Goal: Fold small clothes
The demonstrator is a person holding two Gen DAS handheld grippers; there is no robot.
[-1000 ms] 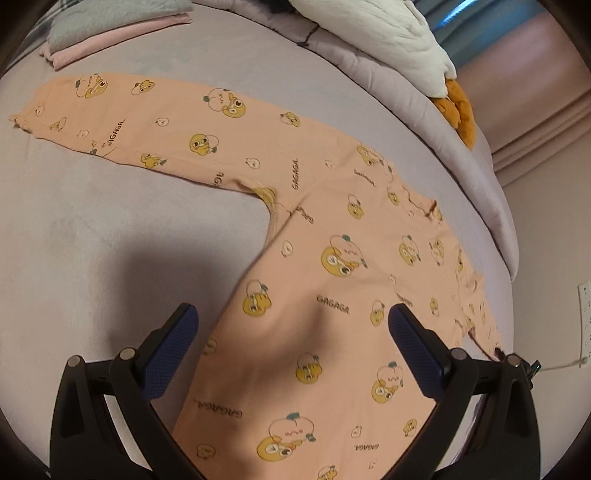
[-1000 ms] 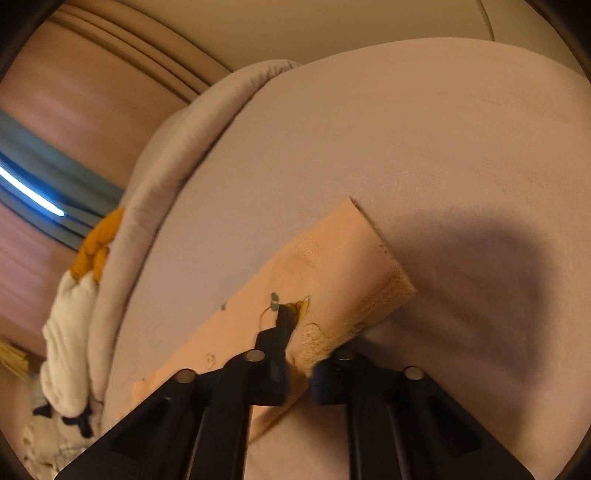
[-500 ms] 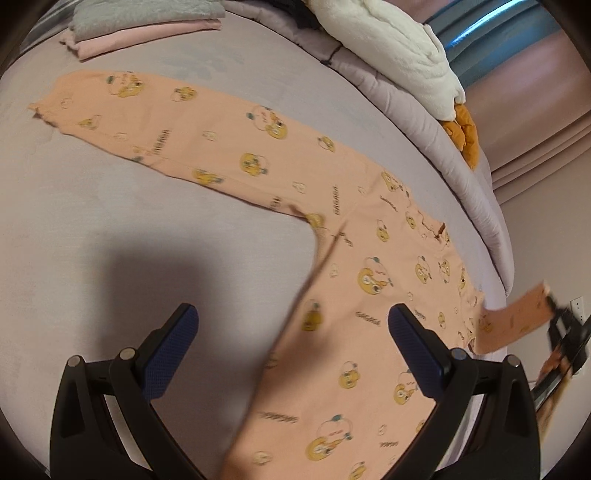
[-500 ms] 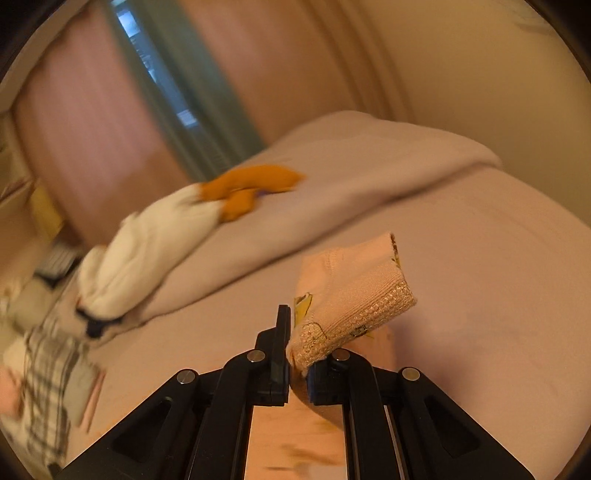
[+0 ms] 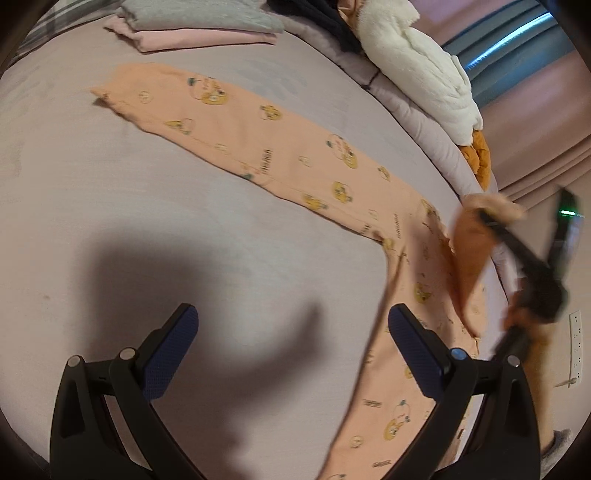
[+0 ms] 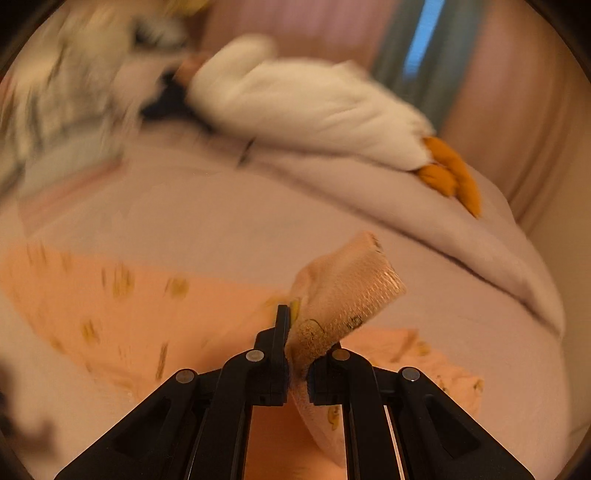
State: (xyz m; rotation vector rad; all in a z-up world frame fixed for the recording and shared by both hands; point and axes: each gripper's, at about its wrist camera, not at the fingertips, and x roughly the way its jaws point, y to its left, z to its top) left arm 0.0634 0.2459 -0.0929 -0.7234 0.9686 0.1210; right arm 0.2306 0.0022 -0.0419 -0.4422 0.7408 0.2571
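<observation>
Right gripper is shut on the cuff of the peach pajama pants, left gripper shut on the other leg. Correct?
Not quite. The left gripper is open and holds nothing, as the left wrist view shows. The right gripper is indeed shut on the cuff of the peach pajama pants.

There was one peach printed shirt (image 5: 280, 162) spread on the one bed (image 5: 110, 206), with two sleeves to count: one lay flat toward the far side, the other was lifted off the bed. Two folded garments (image 5: 199, 26) sat stacked at the bed's far edge, a grey one over a pink one. One white plush toy (image 5: 417, 70) with two orange feet lay along one rolled duvet (image 6: 443, 236). Two grippers showed: the left gripper (image 5: 291, 354) and the right gripper (image 6: 297, 350).
</observation>
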